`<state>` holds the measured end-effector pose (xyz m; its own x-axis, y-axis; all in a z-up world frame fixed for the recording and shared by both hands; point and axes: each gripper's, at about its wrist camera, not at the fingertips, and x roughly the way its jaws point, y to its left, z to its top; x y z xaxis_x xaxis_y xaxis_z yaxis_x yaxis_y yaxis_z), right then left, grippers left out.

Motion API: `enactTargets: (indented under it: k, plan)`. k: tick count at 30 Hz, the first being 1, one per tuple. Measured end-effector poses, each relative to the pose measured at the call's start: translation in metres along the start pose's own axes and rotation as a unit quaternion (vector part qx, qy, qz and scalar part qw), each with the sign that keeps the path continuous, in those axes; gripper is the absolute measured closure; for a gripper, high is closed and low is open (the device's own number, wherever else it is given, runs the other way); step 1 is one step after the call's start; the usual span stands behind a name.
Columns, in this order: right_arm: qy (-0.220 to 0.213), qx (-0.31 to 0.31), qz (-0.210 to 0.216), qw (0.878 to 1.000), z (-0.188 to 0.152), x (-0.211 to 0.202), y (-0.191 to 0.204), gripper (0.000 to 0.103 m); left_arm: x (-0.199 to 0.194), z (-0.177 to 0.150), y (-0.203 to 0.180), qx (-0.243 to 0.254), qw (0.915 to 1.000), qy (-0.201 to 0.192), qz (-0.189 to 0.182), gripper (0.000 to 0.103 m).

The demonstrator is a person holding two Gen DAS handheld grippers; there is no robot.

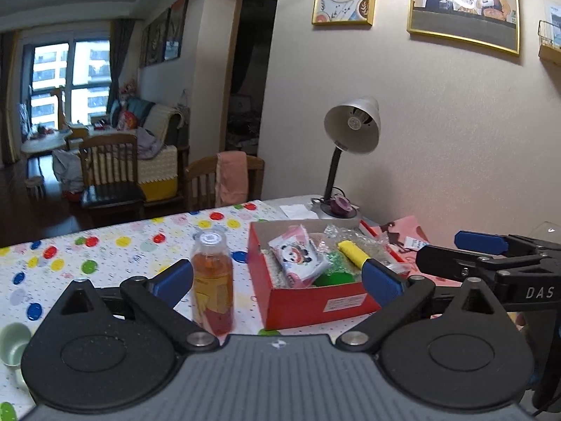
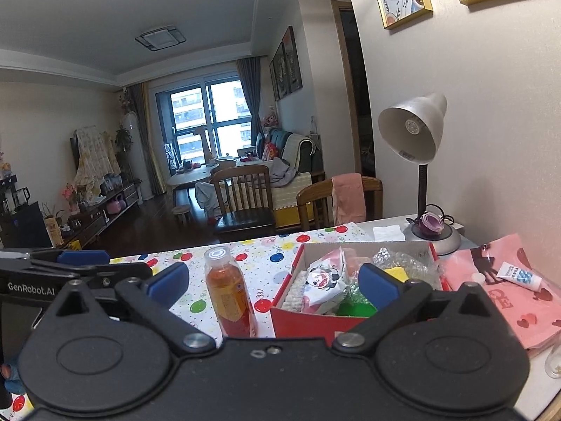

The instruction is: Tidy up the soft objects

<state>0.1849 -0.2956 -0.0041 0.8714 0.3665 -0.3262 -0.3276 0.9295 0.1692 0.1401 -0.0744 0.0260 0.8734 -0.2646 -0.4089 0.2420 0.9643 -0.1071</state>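
We hold our left gripper (image 1: 277,280) and right gripper (image 2: 273,282) spread wide and empty, side by side above the dotted tablecloth (image 1: 115,245). Just ahead stands an orange drink bottle (image 1: 212,280) beside the red box (image 1: 315,301), where the panda packet (image 1: 298,258) and bubble wrap (image 1: 361,242) lie.

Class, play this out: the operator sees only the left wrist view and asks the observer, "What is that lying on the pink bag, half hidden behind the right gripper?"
Observer: A white tube with blue print, lying flat on the pink bag.
Operator: Is the right gripper holding anything? I only see it side-on.
Observer: No. The right gripper has its fingers wide apart, with nothing gripped.
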Motion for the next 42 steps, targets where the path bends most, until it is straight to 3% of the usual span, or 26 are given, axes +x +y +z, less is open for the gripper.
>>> enactTargets:
  k: [6, 42]
  plan:
    - [-0.006, -0.002, -0.011, 1.0, -0.004, -0.006, 0.007, 0.0, -0.015, -0.004, -0.006, 0.021, 0.9996, -0.015, 0.009, 0.0]
    - [-0.004, -0.013, -0.005, 1.0, -0.008, -0.011, 0.022, 0.0, -0.035, -0.01, 0.002, 0.002, 0.9996, -0.023, 0.017, 0.0]
